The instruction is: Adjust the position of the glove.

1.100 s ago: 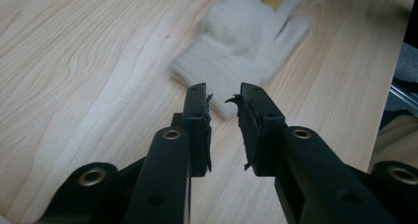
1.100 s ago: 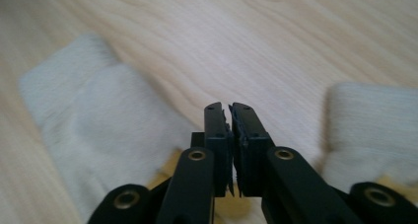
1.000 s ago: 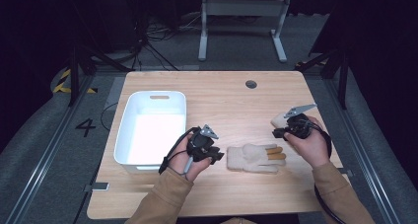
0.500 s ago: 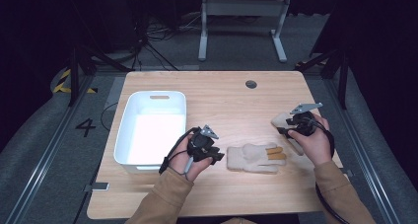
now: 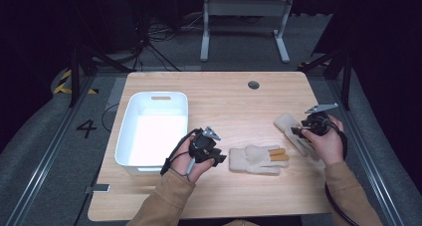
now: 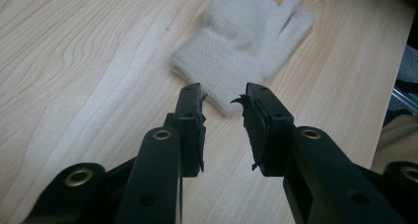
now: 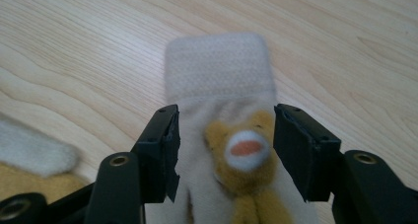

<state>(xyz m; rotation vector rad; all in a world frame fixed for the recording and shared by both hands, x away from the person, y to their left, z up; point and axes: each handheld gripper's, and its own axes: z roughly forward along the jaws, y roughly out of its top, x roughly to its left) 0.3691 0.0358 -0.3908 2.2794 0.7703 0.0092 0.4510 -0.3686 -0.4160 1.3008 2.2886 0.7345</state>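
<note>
Straddling one glove (image 7: 222, 150) near the tabletop's (image 5: 224, 96) right edge with spread right gripper (image 7: 224, 140) fingers, aiming spread left gripper (image 6: 224, 110) fingers at the other glove's (image 6: 241, 51) cuff, readying grasps

Even overhead light keeps my table (image 5: 224, 101) bright while the floor around it stays dark. The white bin (image 5: 154, 131) glares. Shadows are soft. In my gripper views the far gloves blur slightly.

Tan sleeves (image 5: 164, 201) worn on both forearms. Left gripper (image 6: 224, 103): black jaws, brass-ringed screw holes, black cable looped at wrist. Right gripper (image 7: 224, 130): black, grey three-cornered plate on top.
</note>
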